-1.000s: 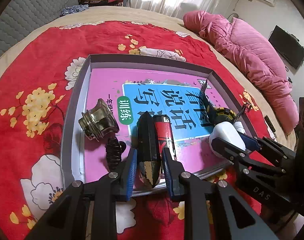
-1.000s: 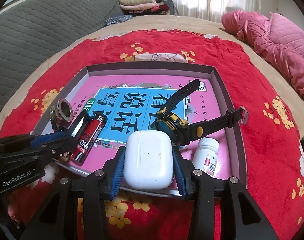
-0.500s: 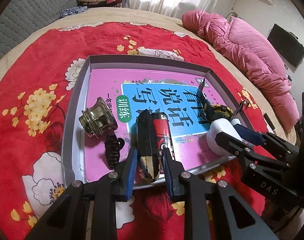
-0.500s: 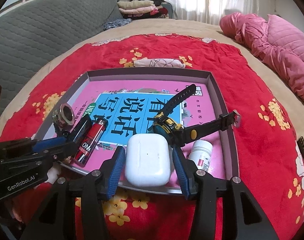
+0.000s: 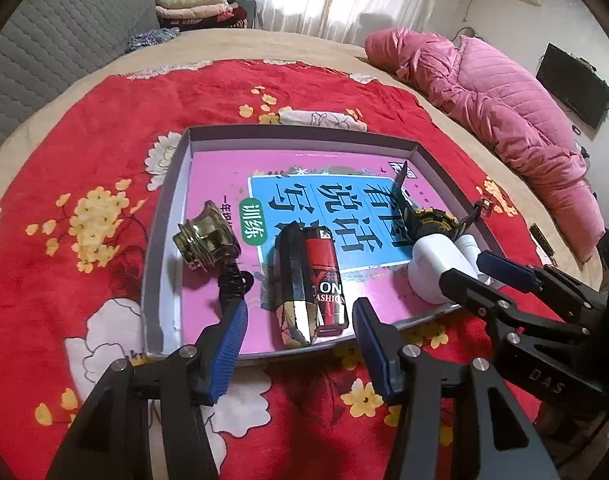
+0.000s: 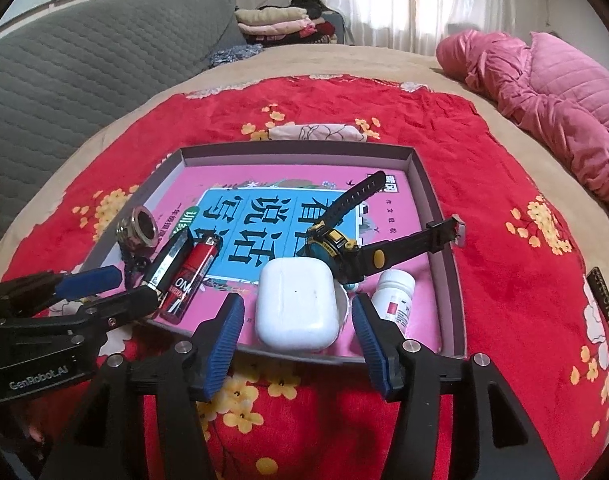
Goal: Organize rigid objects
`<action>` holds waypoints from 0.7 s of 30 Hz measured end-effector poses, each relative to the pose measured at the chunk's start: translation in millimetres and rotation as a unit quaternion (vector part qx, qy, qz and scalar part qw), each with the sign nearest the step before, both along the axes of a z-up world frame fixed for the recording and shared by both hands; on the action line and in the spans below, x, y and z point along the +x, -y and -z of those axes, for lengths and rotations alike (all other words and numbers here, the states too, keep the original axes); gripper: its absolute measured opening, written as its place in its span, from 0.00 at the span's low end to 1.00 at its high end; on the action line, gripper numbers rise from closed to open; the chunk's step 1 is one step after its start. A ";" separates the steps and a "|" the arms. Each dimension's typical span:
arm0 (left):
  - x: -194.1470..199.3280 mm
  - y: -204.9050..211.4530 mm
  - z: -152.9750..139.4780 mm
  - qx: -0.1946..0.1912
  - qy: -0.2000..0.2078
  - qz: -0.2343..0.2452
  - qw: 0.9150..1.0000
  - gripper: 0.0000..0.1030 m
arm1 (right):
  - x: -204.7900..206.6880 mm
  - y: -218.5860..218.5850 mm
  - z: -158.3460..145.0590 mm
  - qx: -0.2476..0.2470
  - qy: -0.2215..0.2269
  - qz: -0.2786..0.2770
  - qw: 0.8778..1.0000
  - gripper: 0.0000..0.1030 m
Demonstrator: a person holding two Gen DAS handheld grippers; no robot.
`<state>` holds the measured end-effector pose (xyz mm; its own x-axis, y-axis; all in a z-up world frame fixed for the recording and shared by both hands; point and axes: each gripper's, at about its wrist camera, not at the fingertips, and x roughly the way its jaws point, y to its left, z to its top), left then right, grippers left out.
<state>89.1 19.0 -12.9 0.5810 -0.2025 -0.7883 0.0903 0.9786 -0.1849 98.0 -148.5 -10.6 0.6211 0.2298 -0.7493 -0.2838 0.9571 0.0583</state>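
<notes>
Your left gripper [image 5: 300, 336] released, right gripper [image 6: 296, 326] released | ahead: grey tray [image 6: 450, 280] on red floral blanket [image 6: 504, 288] | beyond: pink quilt [image 6: 564, 92], grey sofa [image 6: 84, 64], curtains [image 6: 416, 0]

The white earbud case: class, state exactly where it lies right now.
In the right wrist view the white earbud case lies inside the tray at its near edge, between the red lighter on its left and the white pill bottle on its right.
</notes>
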 end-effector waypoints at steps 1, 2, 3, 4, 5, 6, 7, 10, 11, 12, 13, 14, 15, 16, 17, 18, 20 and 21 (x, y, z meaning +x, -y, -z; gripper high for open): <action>-0.8 0.3 -1.1 0.003 0.002 0.000 1.000 0.52 | -1.9 0.3 -1.3 0.001 0.002 0.000 1.000 0.57; -2.0 0.5 -2.8 0.006 0.005 0.000 1.000 0.53 | -3.3 0.7 -2.3 0.001 0.003 0.000 1.000 0.59; -3.5 0.7 -4.7 0.008 0.008 0.000 1.000 0.53 | -4.7 1.2 -3.8 0.002 0.005 0.001 1.000 0.61; -5.4 0.6 -6.6 0.009 0.012 -0.002 1.000 0.53 | -6.1 1.7 -5.1 0.002 0.007 0.002 1.000 0.62; -6.6 0.7 -8.8 0.011 0.016 -0.004 1.000 0.53 | -7.5 2.4 -6.6 0.001 0.009 0.005 1.000 0.62; -8.0 0.7 -11.3 0.014 0.019 -0.006 1.000 0.53 | -8.5 3.2 -7.9 0.001 0.011 0.006 1.000 0.62; -9.6 0.5 -13.8 0.018 0.023 -0.010 1.000 0.53 | -10.6 4.9 -10.6 0.003 0.014 0.009 1.000 0.62; -14.7 1.8 -23.9 0.044 0.043 -0.023 0.998 0.53 | -15.0 9.0 -16.8 0.011 0.019 0.013 1.000 0.65; -15.7 1.9 -25.7 0.046 0.046 -0.024 0.998 0.53 | -17.2 10.2 -19.2 0.013 0.021 0.015 1.000 0.69; -17.4 1.8 -28.2 0.047 0.050 -0.028 0.997 0.53 | -19.0 11.1 -21.1 0.015 0.023 0.015 1.000 0.70; -19.3 1.7 -30.4 0.048 0.053 -0.031 0.997 0.53 | -21.0 11.4 -23.0 0.014 0.026 0.016 0.999 0.71; -20.6 1.2 -31.6 0.048 0.055 -0.033 0.997 0.53 | -23.9 11.6 -24.9 0.012 0.029 0.017 0.999 0.71; -22.5 1.0 -33.7 0.049 0.057 -0.037 0.996 0.53 | -25.7 11.6 -26.0 0.010 0.031 0.017 0.999 0.71; -24.4 1.0 -35.4 0.052 0.059 -0.041 0.996 0.53 | -28.6 11.3 -27.4 0.006 0.034 0.017 0.999 0.71; -26.1 1.2 -37.2 0.056 0.060 -0.043 0.996 0.53 | -32.8 11.1 -29.2 0.004 0.039 0.017 0.999 0.72; -28.1 1.7 -39.2 0.061 0.062 -0.046 0.995 0.53 | -34.6 10.3 -30.1 0.004 0.041 0.016 0.999 0.72; -31.9 3.0 -41.9 0.069 0.062 -0.050 0.994 0.53 | -41.2 10.7 -32.7 0.001 0.047 0.017 0.999 0.72; -34.1 3.3 -42.8 0.072 0.059 -0.052 0.994 0.53 | -44.6 11.2 -34.4 0.002 0.050 0.018 0.999 0.72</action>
